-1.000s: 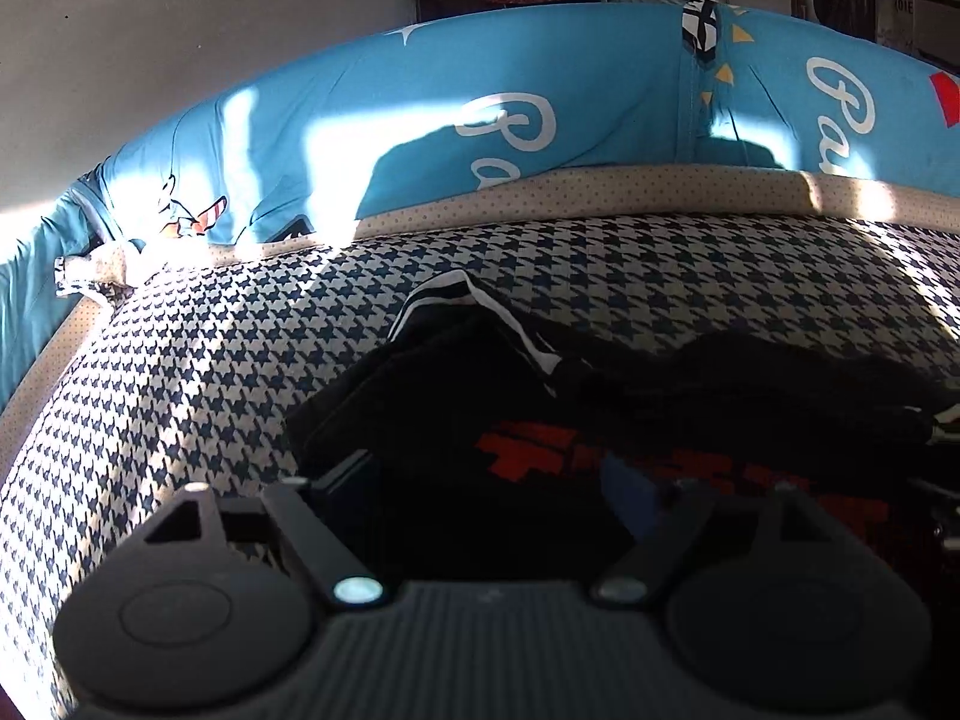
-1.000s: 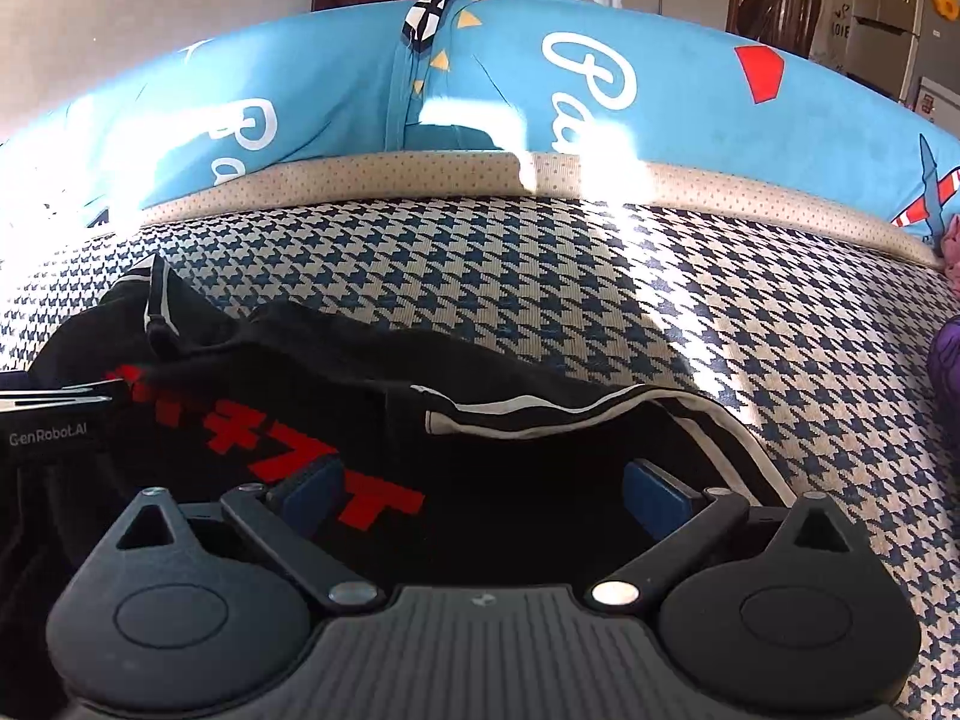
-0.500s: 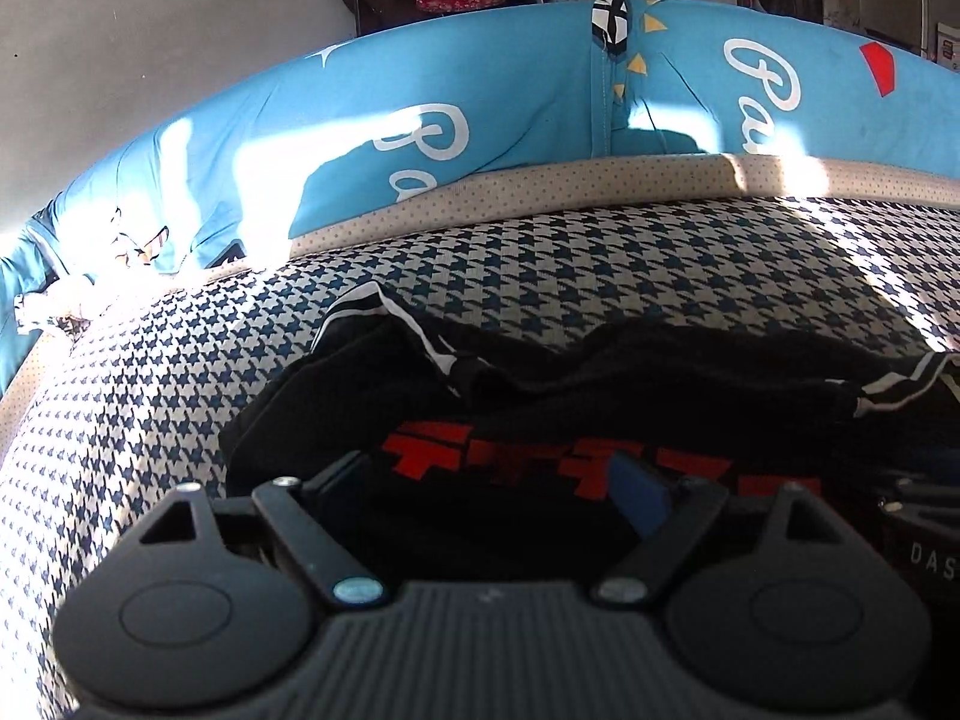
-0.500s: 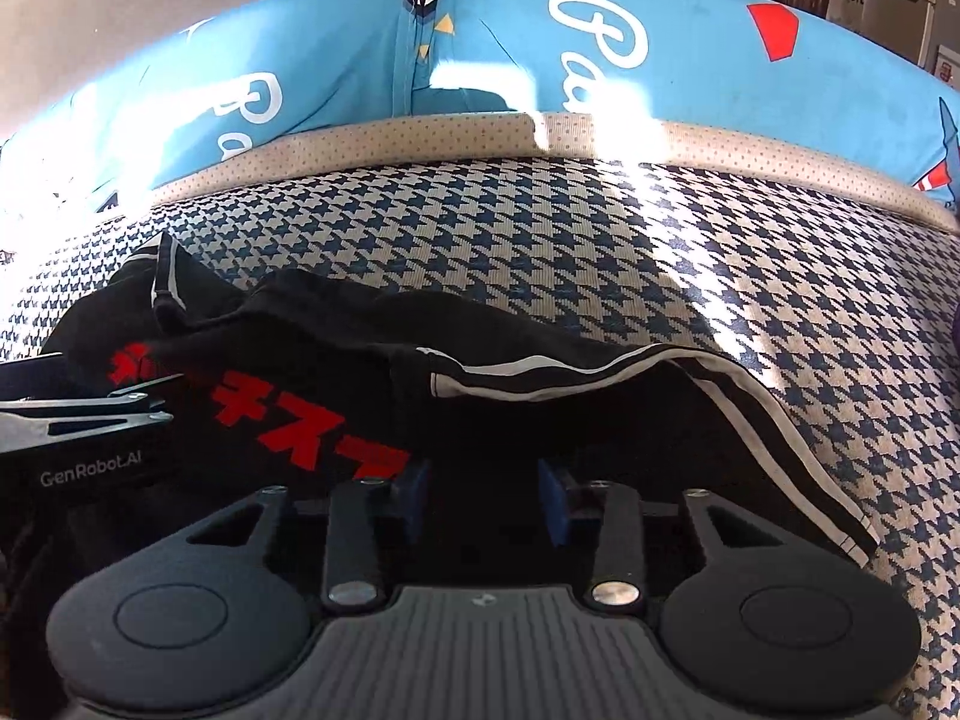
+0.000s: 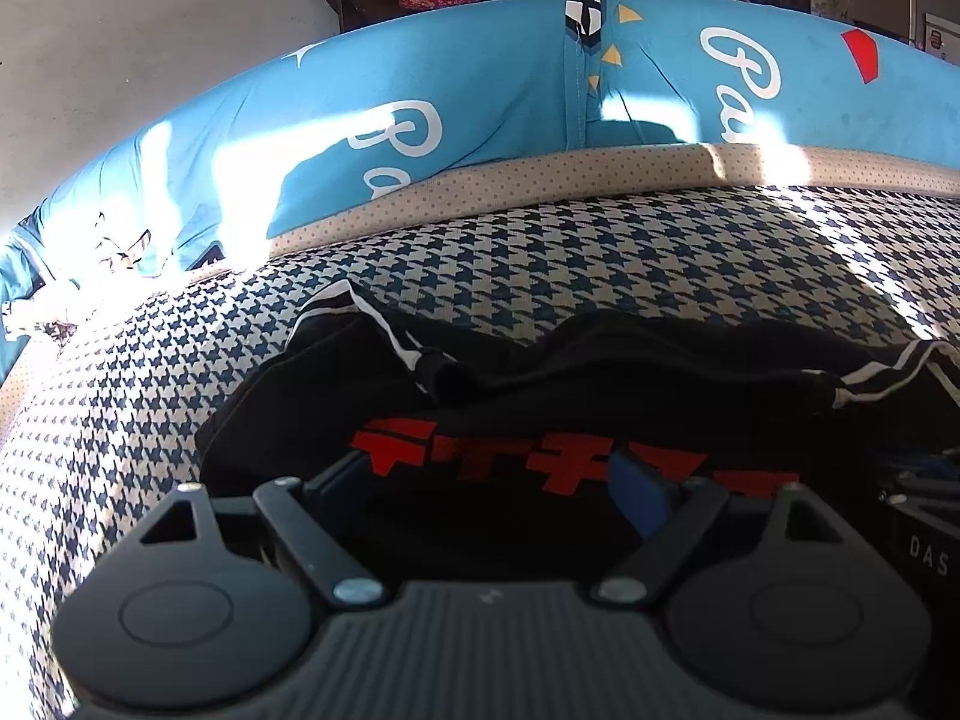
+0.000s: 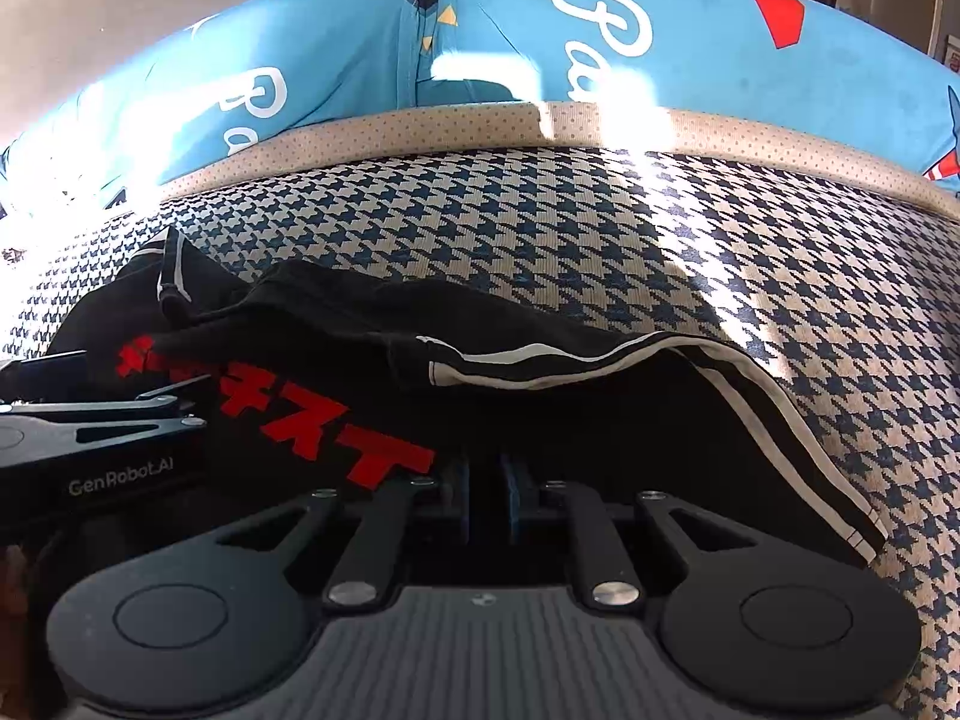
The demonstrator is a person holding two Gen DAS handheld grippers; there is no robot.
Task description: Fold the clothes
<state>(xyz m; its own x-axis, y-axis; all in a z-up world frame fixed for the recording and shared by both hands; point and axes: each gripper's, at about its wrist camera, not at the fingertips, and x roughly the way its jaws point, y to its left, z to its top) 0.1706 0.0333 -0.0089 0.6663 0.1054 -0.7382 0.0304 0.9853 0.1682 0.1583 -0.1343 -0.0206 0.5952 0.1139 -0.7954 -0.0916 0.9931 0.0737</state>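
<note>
A: Garment, black with red lettering, lies crumpled low in the frame on the houndstooth bed. What changed?
B: Right claw has just been closing on its near edge, so probably a fold starts. Left claw hovers spread wide above the lettering.
A: Containers?
B: None; blue cushion behind.

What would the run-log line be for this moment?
stage: first grasp | right gripper: fingers just closed on black garment | left gripper: open over red lettering | surface: houndstooth cover
</note>
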